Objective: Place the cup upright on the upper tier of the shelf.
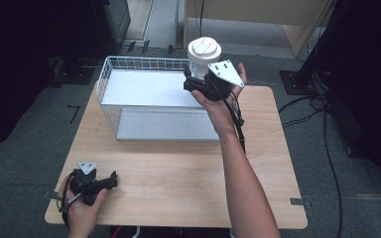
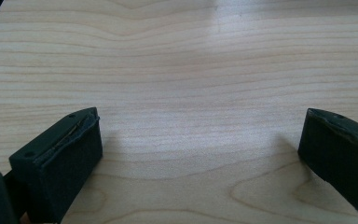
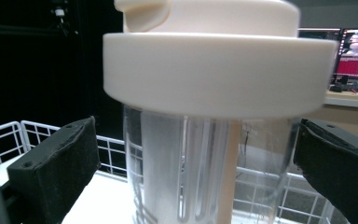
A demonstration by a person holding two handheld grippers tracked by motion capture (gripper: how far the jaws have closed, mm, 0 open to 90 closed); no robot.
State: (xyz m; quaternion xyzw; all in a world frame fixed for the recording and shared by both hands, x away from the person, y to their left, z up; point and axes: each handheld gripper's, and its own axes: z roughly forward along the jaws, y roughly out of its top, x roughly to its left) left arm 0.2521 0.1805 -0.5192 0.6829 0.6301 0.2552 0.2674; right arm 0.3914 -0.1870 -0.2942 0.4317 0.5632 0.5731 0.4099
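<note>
Standing between spread, released jaws of right hand-held gripper (image 3: 196,154): clear tumbler (image 3: 186,163) with cream lid (image 3: 214,65), over wire basket (image 1: 110,82).

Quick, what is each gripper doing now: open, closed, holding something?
Left gripper: open, empty, above the table.
Right gripper: open, jaws either side of the bottle, not pressing it.

No readable text, label, brand, number or sign appeared anywhere. The monitors (image 3: 356,46) far off at the right in the right gripper view showed red and white patches, too small and blurred to read.
</note>
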